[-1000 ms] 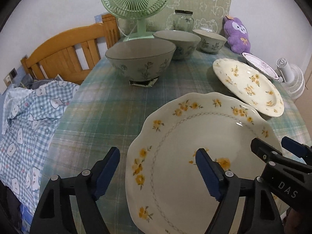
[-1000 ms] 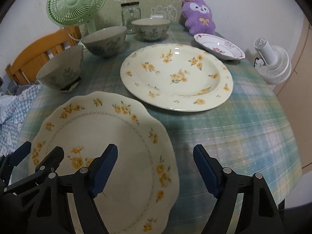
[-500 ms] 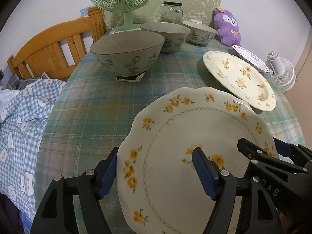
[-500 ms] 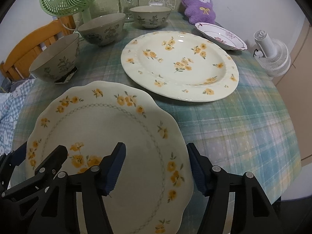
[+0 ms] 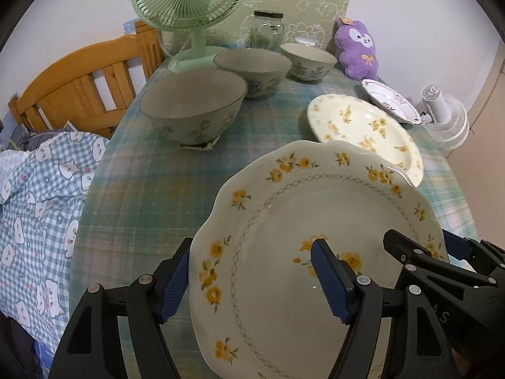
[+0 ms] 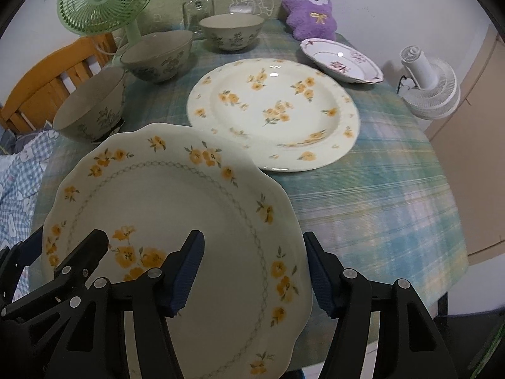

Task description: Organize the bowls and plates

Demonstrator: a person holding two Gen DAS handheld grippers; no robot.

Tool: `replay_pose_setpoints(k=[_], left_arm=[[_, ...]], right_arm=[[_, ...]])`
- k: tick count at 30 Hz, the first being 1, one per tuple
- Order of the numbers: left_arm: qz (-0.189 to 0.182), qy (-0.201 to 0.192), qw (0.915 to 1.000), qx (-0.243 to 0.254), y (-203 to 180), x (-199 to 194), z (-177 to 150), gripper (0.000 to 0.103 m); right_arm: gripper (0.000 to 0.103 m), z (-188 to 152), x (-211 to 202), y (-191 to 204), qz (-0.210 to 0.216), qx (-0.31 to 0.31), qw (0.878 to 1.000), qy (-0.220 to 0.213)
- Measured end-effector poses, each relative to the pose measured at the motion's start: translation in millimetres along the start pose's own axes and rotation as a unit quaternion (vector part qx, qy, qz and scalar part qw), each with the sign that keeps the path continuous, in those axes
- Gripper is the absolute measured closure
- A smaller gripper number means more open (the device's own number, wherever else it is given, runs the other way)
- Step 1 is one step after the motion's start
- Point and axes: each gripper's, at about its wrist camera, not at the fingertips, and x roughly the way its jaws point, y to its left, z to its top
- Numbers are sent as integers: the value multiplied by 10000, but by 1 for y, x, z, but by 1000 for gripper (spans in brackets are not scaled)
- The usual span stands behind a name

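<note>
Two grippers share one load: the left gripper (image 5: pixel 252 279) is clamped over the near-left rim of the scalloped plate (image 5: pixel 315 237), one pad under the edge and one on the face, and the right gripper (image 6: pixel 252 271) is clamped the same way on the near-right rim. The plate appears tilted, its far edge overlapping the round flowered plate (image 6: pixel 274 110) in both views; whether it has fully cleared the surface (image 6: pixel 378 189) I cannot tell. Judgement on handling: glazed ceramic, so rigid, fairly heavy for its thinness, slick under the pads and liable to chip or break if dropped or knocked. Rim holds on opposite sides look the sensible purchase, since the flat face offers nothing to pinch; both hands should stay level with each other so it does not slide out. Three bowls (image 5: pixel 192 110) stand at the far left, and a small pink-trimmed plate (image 6: pixel 341 60) sits beyond the round one.
</note>
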Motion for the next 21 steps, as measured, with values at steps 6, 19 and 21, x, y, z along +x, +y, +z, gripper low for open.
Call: replay_pose_setpoints(k=[6,19,21], left_arm=[[-101,-92,9998,148,-30,-4,5,29],[137,-31,9998,-116,-135,14,12,29],[163,-36,9997,-157,-152,17,13,29]], right_arm=[[36,1,-9,-32,-101,149,9998,-114],[36,22,5,-138,106,-63,9997,-229],[36,27,9,-157,124,-108,9996,-226]])
